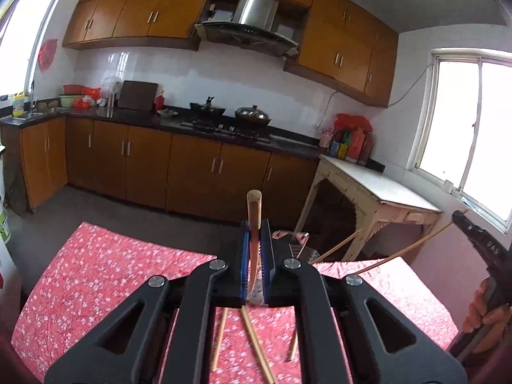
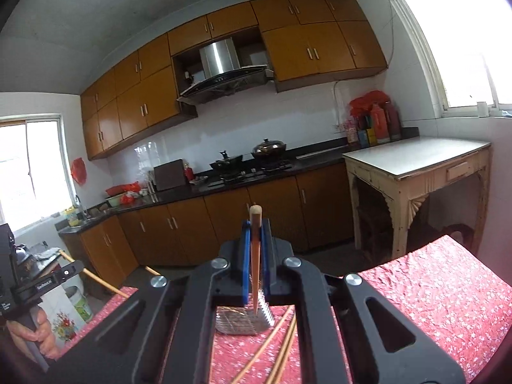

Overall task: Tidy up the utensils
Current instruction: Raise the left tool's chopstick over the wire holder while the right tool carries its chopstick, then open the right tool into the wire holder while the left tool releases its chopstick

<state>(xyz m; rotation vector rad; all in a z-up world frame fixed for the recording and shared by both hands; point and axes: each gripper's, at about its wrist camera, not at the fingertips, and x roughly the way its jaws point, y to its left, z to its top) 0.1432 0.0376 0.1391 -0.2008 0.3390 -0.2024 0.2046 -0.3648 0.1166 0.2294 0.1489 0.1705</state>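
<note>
Two claws are raised above a worktop (image 1: 96,272) draped in red floral cloth: the left claw (image 1: 254,249) is clamped on one wooden chopstick (image 1: 253,211), and the right claw (image 2: 255,252) pinches another chopstick (image 2: 255,224) likewise. Loose chopsticks (image 1: 256,345) lie on the cloth below. Beside them stands a metal wire holder (image 2: 240,321); whether it holds anything cannot be told.

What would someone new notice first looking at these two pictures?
Each black hand-held gripper, left and right, is shut on a thin wooden chopstick raised above the red floral tablecloth. More loose wooden chopsticks lie below, and orange-brown kitchen cabinets fill the background.
</note>
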